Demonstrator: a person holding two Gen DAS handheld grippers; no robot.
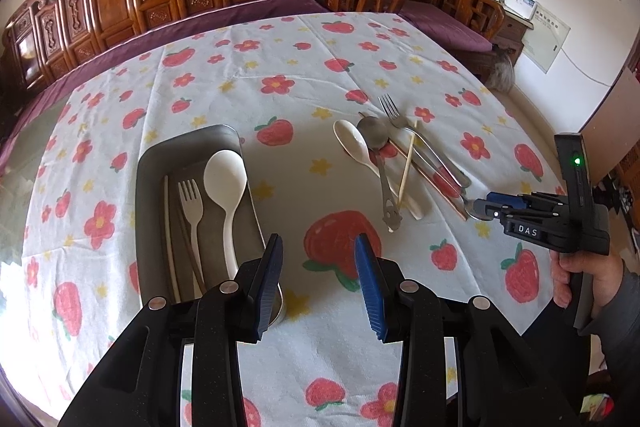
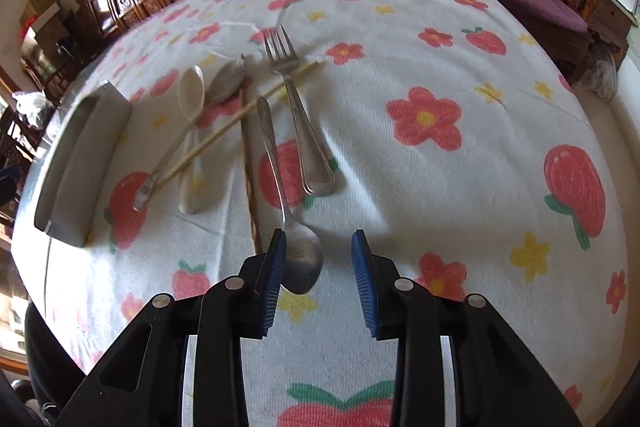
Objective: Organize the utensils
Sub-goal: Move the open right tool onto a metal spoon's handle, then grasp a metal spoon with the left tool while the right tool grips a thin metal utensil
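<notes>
the right gripper [image 2: 318, 267] hangs low over the counter [image 2: 400, 187] with its jaws released and spread, the bowl of a steel spoon [image 2: 304, 259] lying between them, nearer the left pad and not yet pinched. that spoon's handle runs away from the gripper toward the loose pile: a steel fork [image 2: 298, 111], a dark chopstick [image 2: 248, 163], a pale chopstick [image 2: 236, 123] lying slantwise over the others, a white spoon [image 2: 192, 131] and a grey metal spoon [image 2: 224, 87]. the left gripper [image 1: 318, 275] waits with its jaws also released, holding nothing, just beside the near corner of the grey tray [image 1: 150, 195], where a white fork [image 1: 191, 203], a big white spoon [image 1: 225, 179] and what look like chopsticks already lie. the steel spoon is probably stiff, fairly light and slick, and it sits flat on a soft cloth, so the pads may skate off the rounded bowl. a firmer hold is likely at the neck, where bowl meets handle, or on the handle itself, squeezing across its narrow width. its tip lies close to the dark chopstick, which lifting could nudge.
</notes>
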